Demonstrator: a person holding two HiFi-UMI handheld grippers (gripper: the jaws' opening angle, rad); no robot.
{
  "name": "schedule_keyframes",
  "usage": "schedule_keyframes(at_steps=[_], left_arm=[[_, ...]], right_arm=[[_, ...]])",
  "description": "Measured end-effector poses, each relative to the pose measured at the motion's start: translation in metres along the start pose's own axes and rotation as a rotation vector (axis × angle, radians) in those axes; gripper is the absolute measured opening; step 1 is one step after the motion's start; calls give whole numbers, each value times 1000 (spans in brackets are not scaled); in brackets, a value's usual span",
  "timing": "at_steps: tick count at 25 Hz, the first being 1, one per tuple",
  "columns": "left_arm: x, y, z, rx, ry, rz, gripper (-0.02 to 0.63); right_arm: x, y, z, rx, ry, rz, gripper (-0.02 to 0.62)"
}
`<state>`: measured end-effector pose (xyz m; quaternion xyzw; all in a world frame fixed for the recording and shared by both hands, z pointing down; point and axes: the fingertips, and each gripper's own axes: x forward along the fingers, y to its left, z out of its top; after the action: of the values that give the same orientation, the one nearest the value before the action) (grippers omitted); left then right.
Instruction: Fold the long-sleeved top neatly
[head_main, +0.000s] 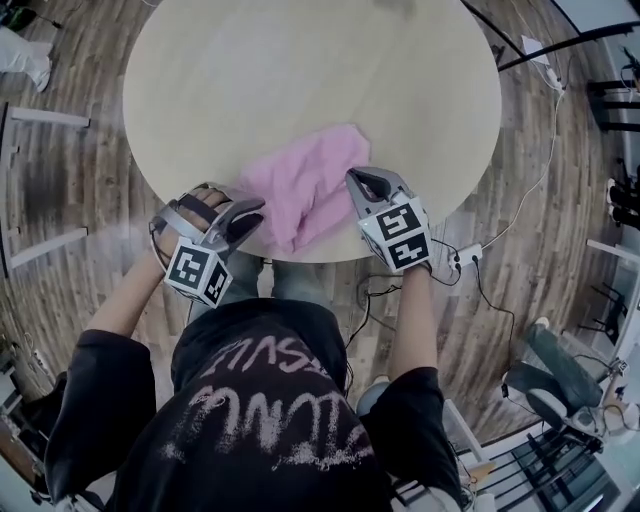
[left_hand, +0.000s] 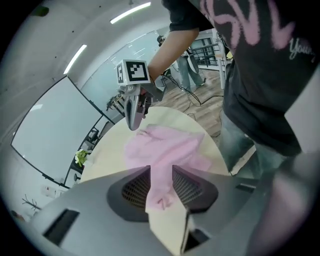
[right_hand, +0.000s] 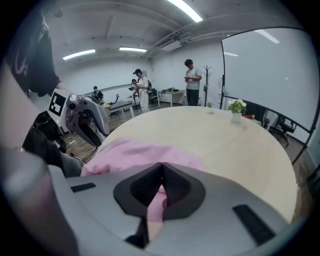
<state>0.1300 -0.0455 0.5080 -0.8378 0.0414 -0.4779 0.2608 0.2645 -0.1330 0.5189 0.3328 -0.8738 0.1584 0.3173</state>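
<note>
The top (head_main: 300, 190) is pink and lies bunched rather than flat on the round table (head_main: 300, 70). It sits close to the table's near edge, a little below the middle of the head view. It runs from a corner at its upper right down to a rumpled end at the lower left, right by the rim.

My right tongs (head_main: 362, 183) sit at the top's right edge, just right of centre in the head view. They are clenched. In the right gripper view the tips meet with no gap and pink cloth is caught right under the meeting point. The rest of the top spreads just beyond the jaws, toward centre left.

My left tongs (head_main: 243, 213) are at the top's lower left side, over the table's rim. They are released. In the left gripper view the jaws stand apart, with a strip of the top showing in the gap and the pads not pressing on it. Past the jaws the top widens toward the right tongs at upper centre of that view.

A small plant (right_hand: 236, 107) stands on the table's far side. Wood floor (head_main: 560, 230) surrounds the table.
</note>
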Motion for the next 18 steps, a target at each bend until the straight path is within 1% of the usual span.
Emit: schedule_keyframes(at_steps=[3,6,9,12,15,18], left_arm=[[-2,-13,1,15,-7,-17,144],[9,-18,0,12,-18,-26,141],[29,-17,-9,25,-6,-35,138],[48,-22,-23,18,-5,-55,138],[54,-26,-31,-42,-41,-49,138],[36,-19,-26,-129,-84,-12,138]], right_arm=[[14,39,-15,2,26,71,6],[30,66,-28,38,44,87,6],[45,70,-43,61,78,30,6],[53,69,-52,52,103,-46,6],[47,72,-49,77,82,-105,6],[19,74,-37,144,11,-179,6]])
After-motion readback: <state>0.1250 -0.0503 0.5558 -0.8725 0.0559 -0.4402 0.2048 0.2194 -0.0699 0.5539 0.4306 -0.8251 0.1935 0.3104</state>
